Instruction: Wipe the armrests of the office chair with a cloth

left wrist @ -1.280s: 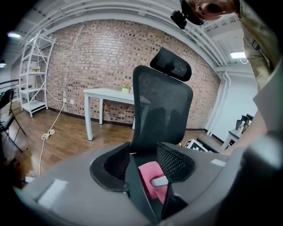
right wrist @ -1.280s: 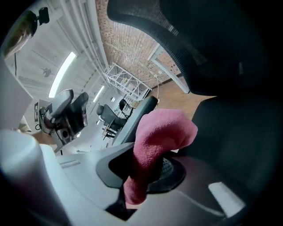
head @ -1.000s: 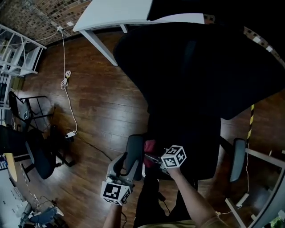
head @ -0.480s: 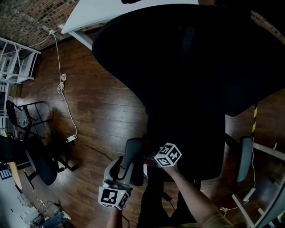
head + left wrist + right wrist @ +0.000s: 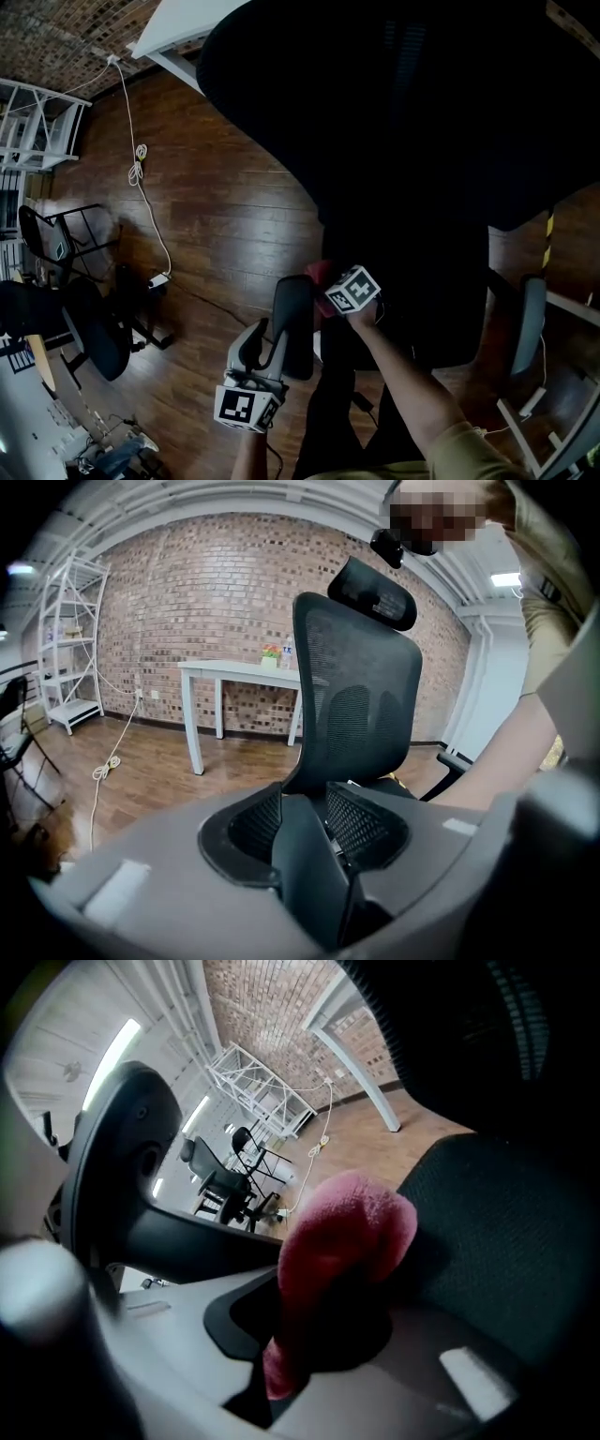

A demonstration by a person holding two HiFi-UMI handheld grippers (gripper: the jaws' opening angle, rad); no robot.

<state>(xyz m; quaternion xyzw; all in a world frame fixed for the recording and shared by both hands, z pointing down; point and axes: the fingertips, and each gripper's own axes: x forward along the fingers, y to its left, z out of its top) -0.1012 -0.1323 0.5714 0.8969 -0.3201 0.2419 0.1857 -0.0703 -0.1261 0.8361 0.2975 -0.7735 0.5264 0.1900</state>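
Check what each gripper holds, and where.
Right gripper: pink cloth, clamped at a bunched fold. Left gripper: jaws just closing on the armrest, near end.

The office chair (image 5: 403,141) is sinking into one black mass in the head view, with its back running off the top and right edges. There the right gripper (image 5: 324,281) is hiding its jaws under its own marker cube, and only a red corner of the cloth (image 5: 317,271) is showing. In the right gripper view, the cloth's lower end is vanishing into shadow between the jaws. The left gripper (image 5: 306,810), whose jaws have just been closing with the armrest (image 5: 314,883) between them, is hiding that armrest's near end. Items on the white table (image 5: 234,672) are appearing too small to tell
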